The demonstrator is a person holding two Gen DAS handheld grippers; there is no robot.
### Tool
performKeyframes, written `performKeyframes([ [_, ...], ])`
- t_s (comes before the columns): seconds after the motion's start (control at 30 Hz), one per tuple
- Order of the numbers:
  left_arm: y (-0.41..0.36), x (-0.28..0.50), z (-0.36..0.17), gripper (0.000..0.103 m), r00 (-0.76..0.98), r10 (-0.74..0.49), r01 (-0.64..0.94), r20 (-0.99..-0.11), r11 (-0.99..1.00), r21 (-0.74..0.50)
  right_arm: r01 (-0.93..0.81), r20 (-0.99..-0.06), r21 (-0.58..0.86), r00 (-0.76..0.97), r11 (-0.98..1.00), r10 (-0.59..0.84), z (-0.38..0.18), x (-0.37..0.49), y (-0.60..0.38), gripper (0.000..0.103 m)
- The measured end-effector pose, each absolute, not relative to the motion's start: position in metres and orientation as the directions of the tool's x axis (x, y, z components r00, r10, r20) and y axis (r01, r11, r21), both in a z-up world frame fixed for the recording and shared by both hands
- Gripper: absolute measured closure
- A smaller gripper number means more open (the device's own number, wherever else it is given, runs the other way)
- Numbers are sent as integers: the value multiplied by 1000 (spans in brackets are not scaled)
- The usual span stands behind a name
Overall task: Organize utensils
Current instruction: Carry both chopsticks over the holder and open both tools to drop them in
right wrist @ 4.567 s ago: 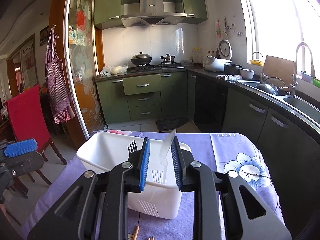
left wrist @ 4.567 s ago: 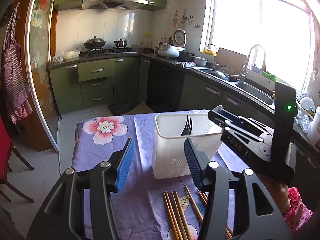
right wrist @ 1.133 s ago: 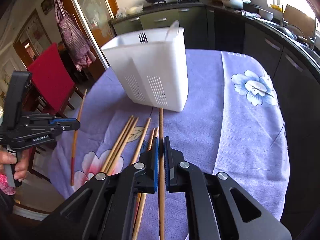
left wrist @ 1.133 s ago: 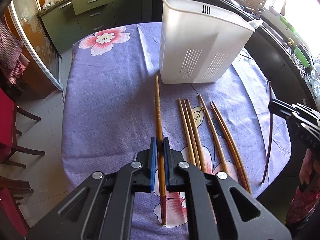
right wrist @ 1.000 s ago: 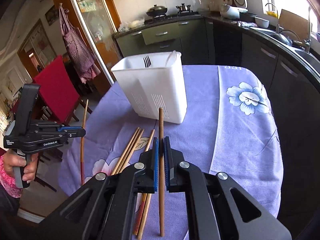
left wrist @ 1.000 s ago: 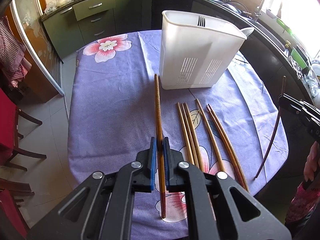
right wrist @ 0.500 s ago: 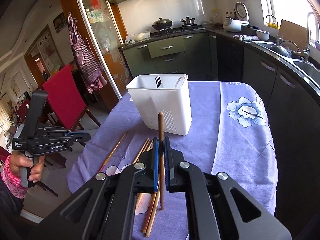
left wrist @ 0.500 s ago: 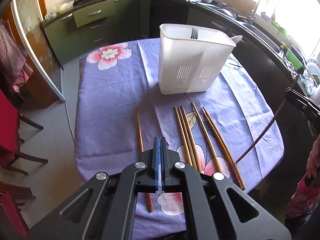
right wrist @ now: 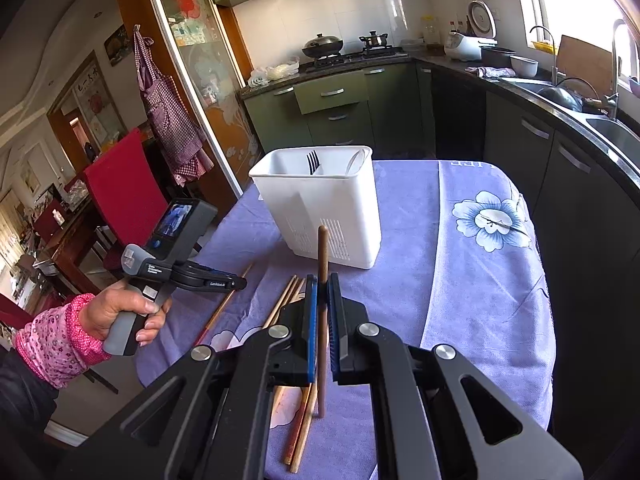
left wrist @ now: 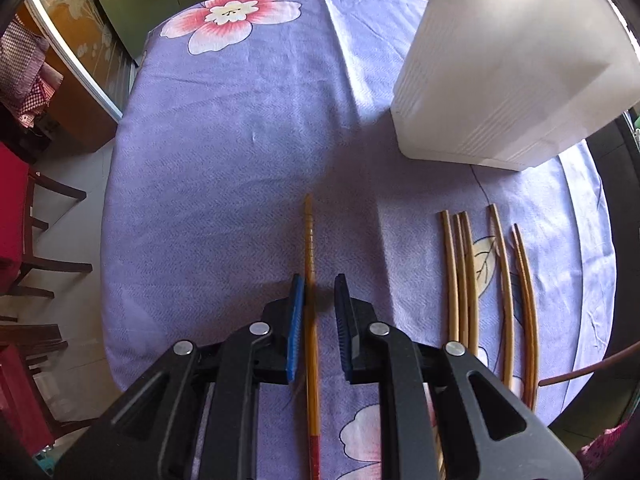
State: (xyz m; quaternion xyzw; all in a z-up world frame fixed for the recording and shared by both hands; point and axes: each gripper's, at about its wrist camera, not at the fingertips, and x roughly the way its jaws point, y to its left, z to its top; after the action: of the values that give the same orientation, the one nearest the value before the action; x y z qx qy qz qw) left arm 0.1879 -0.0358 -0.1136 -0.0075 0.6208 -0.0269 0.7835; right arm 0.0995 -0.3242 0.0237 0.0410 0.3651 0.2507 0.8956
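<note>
My left gripper (left wrist: 319,284) is open and low over the table, its pads on either side of a single wooden chopstick (left wrist: 309,240) that lies on the purple cloth. Several more chopsticks (left wrist: 464,272) lie to the right. The white utensil holder (left wrist: 508,72) stands at the far right. My right gripper (right wrist: 320,284) is shut on a dark chopstick (right wrist: 322,252) and holds it upright above the table. The holder (right wrist: 320,208) stands beyond it with a fork (right wrist: 312,160) and a spoon (right wrist: 356,162) inside. The left gripper (right wrist: 208,278) shows at the left of the right wrist view.
The round table (right wrist: 480,280) has a purple floral cloth. A red chair (right wrist: 120,188) stands at its left. Green kitchen cabinets (right wrist: 336,104) and a counter with a sink (right wrist: 600,124) run behind and to the right.
My left gripper dropped its chopstick onto the cloth, then came down low and opened around it. My right gripper has lifted its chopstick higher and further back.
</note>
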Motion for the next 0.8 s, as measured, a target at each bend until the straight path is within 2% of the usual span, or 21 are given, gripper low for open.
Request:
performKeyframes([
  [0.1,-36,190,-115,88,229,-19,9,-973,1000,-17,-422,-633,257,607,869,482,24,99,-323,97],
  [0.13,-36,190,-115,90,226,-11,4,-974,1000,-11,-423,-633,257,606,869,482,24,99,-323,97],
  [0.17,-37,188,-115,98,224,-6,9,-974,1000,-4,-424,-633,258,605,868,483,24,99,-323,97],
  [0.3,-38,179,-106,98,235,-43,30,-971,999,-37,-427,-630,267,601,864,492,25,100,-323,97],
  [0.63,-42,114,9,98,488,-104,137,-867,990,-42,-438,-591,262,631,860,502,47,95,-325,97],
  [0.8,-41,98,45,98,542,-131,161,-830,986,-50,-456,-563,252,648,854,512,69,97,-320,97],
])
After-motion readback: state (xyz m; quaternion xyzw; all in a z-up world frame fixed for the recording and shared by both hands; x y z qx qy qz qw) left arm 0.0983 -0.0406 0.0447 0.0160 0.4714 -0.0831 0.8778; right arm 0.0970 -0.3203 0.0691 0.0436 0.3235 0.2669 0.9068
